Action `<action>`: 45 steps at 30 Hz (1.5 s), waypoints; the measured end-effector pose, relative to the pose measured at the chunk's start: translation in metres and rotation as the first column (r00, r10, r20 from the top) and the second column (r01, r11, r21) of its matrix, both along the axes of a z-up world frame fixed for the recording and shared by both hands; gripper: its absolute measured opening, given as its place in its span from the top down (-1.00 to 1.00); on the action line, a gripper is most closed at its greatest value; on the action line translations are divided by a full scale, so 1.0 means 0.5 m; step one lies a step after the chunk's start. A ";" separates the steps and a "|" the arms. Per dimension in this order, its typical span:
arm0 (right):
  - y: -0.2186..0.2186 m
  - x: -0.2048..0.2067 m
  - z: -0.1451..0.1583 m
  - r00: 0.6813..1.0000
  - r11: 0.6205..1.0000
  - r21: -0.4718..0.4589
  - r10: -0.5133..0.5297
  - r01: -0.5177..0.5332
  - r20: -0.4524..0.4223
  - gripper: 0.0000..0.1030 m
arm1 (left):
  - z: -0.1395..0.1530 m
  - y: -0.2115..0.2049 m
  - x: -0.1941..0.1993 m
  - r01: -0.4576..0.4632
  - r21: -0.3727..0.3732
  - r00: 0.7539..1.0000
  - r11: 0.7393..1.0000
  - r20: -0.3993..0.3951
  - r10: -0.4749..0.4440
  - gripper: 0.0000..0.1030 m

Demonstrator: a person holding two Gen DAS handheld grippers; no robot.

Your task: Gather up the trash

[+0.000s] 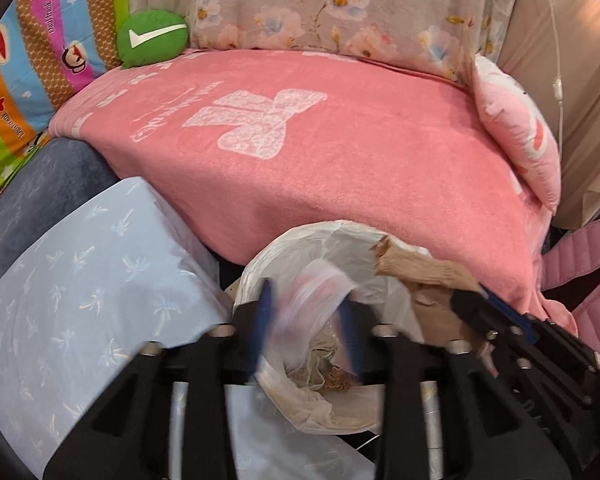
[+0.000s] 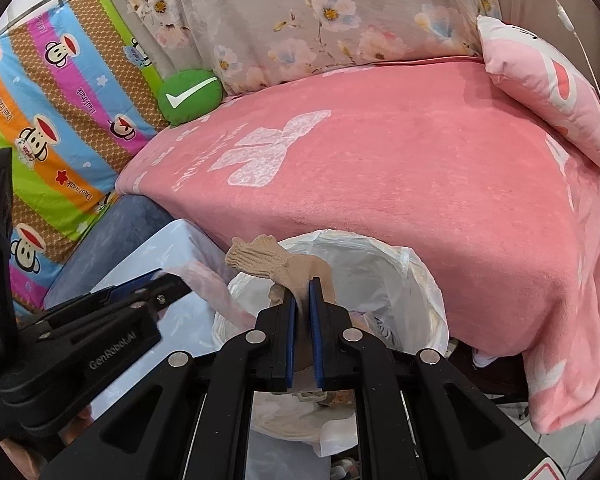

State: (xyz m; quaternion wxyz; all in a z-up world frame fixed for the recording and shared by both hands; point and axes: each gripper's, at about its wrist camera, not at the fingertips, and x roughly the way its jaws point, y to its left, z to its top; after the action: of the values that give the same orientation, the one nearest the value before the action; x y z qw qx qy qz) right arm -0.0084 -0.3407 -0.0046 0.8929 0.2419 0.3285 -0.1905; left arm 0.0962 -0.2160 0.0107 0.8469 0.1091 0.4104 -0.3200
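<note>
Both claws hang over the white-lined bin (image 2: 412,276), which stands against the front edge of the bed under the pink blanket (image 2: 400,168), and the step in hand looks like dropping trash into it. The left claw (image 1: 306,320) stands about half open with a blurred clear plastic wrapper (image 1: 320,296) between its blue pads; whether the pads touch it cannot be told, and the blur suggests it is falling free above the bin's mouth. The right claw (image 2: 303,320) is nearly closed, pinching a beige knit sock or glove (image 2: 268,260) (which of the two is hard to say), whose cuffed end sticks out over the bin's near-left rim. To do this well, I would judge that the right claw should sit over the middle of the bin before it lets go, since the loose end overhangs the rim and could drape on the liner or slip outside. Open fully and cleanly so the fabric does not cling to a pad. Keep the two claws apart: they crowd the same opening.
</note>
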 end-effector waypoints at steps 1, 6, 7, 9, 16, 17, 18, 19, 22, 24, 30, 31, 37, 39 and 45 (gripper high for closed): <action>0.000 -0.001 0.001 1.000 1.000 -0.006 -0.004 0.004 0.001 0.76 | -0.001 0.005 0.000 -0.020 -0.004 1.000 1.000 0.002 0.020 -0.30; 0.004 -0.005 0.005 1.000 1.000 -0.023 0.000 0.000 -0.009 0.61 | -0.008 0.024 0.008 -0.064 -0.012 0.998 0.998 -0.010 0.064 -0.42; 0.007 -0.005 0.006 1.000 1.000 -0.027 0.004 -0.005 -0.014 0.57 | -0.009 0.025 0.007 -0.070 -0.013 0.998 0.997 -0.011 0.070 -0.42; 0.013 -0.006 0.006 0.999 0.999 -0.037 0.015 -0.016 -0.028 0.52 | -0.010 0.032 0.008 -0.078 -0.015 0.997 0.997 -0.013 0.078 -0.42; 0.034 -0.014 0.010 0.996 0.996 -0.076 0.037 -0.043 -0.076 0.30 | -0.016 0.059 -0.002 -0.103 -0.006 0.995 0.995 -0.007 0.103 -0.43; 0.037 -0.015 0.011 0.996 0.995 -0.083 0.039 -0.046 -0.082 0.28 | -0.017 0.064 -0.004 -0.110 -0.006 0.994 0.994 -0.011 0.110 -0.43; 0.042 -0.017 0.012 0.995 0.994 -0.096 0.041 -0.050 -0.091 0.27 | -0.019 0.068 -0.007 -0.115 -0.006 0.993 0.993 -0.012 0.115 -0.43; 0.045 -0.019 0.013 0.994 0.993 -0.106 0.043 -0.053 -0.098 0.25 | -0.020 0.071 -0.009 -0.119 -0.003 0.993 0.993 -0.012 0.119 -0.44; 0.057 -0.027 0.014 0.992 0.990 -0.127 0.050 -0.065 -0.118 0.22 | -0.024 0.081 -0.018 -0.126 0.006 0.992 0.992 -0.008 0.127 -0.44; 0.062 -0.034 0.015 0.991 0.988 -0.137 0.052 -0.069 -0.125 0.18 | -0.025 0.088 -0.025 -0.133 0.011 0.991 0.991 -0.002 0.133 -0.45; 0.078 -0.054 0.019 0.988 0.982 -0.169 0.053 -0.078 -0.147 0.05 | -0.029 0.110 -0.043 -0.154 0.024 0.988 0.988 0.007 0.154 -0.51; 0.080 -0.057 0.020 0.987 0.981 -0.175 0.054 -0.080 -0.151 0.02 | -0.029 0.113 -0.047 -0.158 0.029 0.987 0.987 0.011 0.158 -0.52; 0.091 -0.072 0.026 0.985 0.977 -0.196 0.052 -0.084 -0.164 -0.19 | -0.027 0.127 -0.064 -0.170 0.042 0.985 0.985 0.037 0.169 -0.63; 0.092 -0.075 0.027 0.985 0.978 -0.191 0.051 -0.082 -0.162 -0.26 | -0.025 0.131 -0.070 -0.174 0.050 0.984 0.983 0.050 0.172 -0.67; 0.101 -0.080 0.020 0.981 0.974 -0.198 0.071 -0.106 -0.179 -0.61 | -0.029 0.136 -0.082 -0.172 0.071 0.984 0.983 0.062 0.168 -0.75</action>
State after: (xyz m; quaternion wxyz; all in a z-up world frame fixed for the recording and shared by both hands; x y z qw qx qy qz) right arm -0.0485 -0.2903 0.0052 0.8893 0.1155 0.3928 -0.2036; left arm 0.0554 -0.1479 -0.0041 0.8776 0.1147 0.4061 -0.2276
